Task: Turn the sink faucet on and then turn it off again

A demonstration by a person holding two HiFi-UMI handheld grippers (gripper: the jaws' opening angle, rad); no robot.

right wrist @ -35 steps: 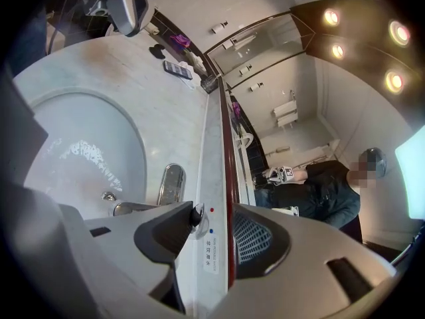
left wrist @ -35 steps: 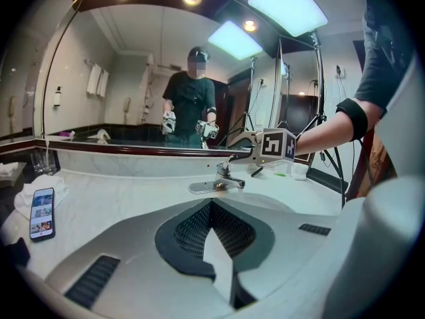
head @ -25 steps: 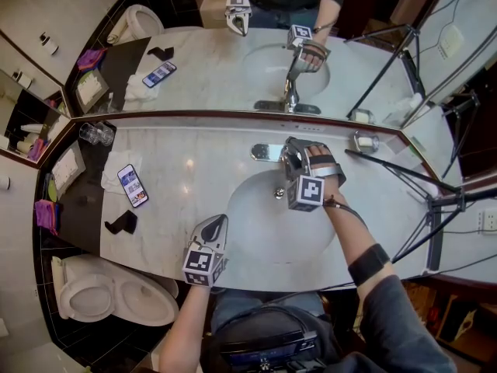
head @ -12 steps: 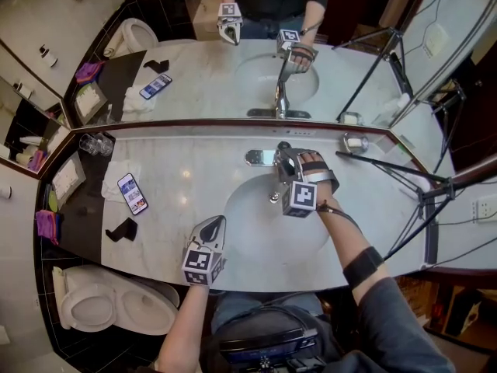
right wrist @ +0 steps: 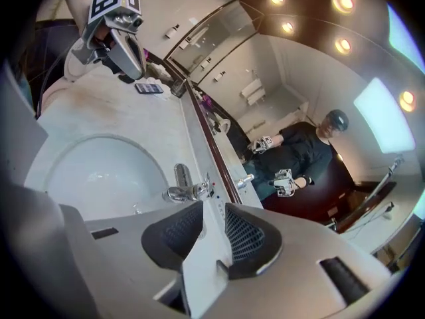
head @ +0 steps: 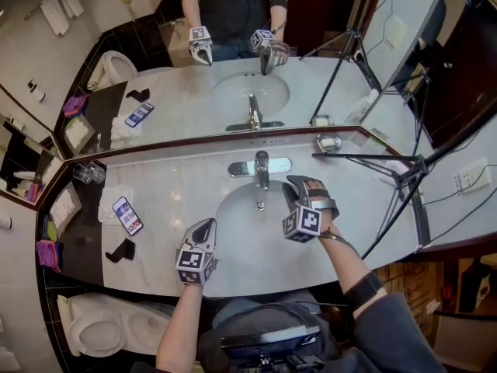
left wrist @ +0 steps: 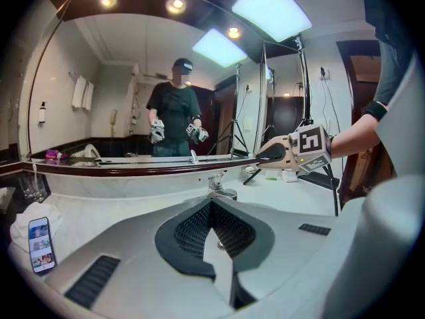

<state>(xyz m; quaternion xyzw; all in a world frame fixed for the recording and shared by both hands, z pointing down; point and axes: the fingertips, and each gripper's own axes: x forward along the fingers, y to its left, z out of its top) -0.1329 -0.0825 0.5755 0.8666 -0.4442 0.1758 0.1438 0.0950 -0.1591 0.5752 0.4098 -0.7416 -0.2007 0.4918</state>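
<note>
The bathroom's pale marble surface (head: 167, 189) ran from side to side in front of you, with an oval sink basin (head: 248, 239) sunk into it and a wide mirror (head: 233, 92) along its far edge.

The chrome faucet (head: 262, 167) stood at the back rim of the basin, apart from both of your tools. It was just ahead of your right tongs (head: 293, 185) and a little to their left. Those tongs hovered over the right side of the basin and touched nothing. Their jaws had just been closing and stood a narrow gap apart. Nothing was between the pads; only the surface and the mirror's lower edge showed through the gap.

Your left tongs (head: 206, 225) hung over the near left rim of the basin. Their pads were pressed together at the tips and held nothing. In the left gripper view the faucet sat straight ahead of them, well beyond the tips.

A phone (head: 128, 214) lay face up on a white towel (head: 111, 196), to the left of your left tongs. Glass tumblers (head: 89, 173) stood farther off that way, near the mirror. A small soap dish (head: 330, 142) sat against the mirror, ahead of your right tongs and to their right. The dark legs of a tripod (head: 388, 169) reached across the surface on that same side.
</note>
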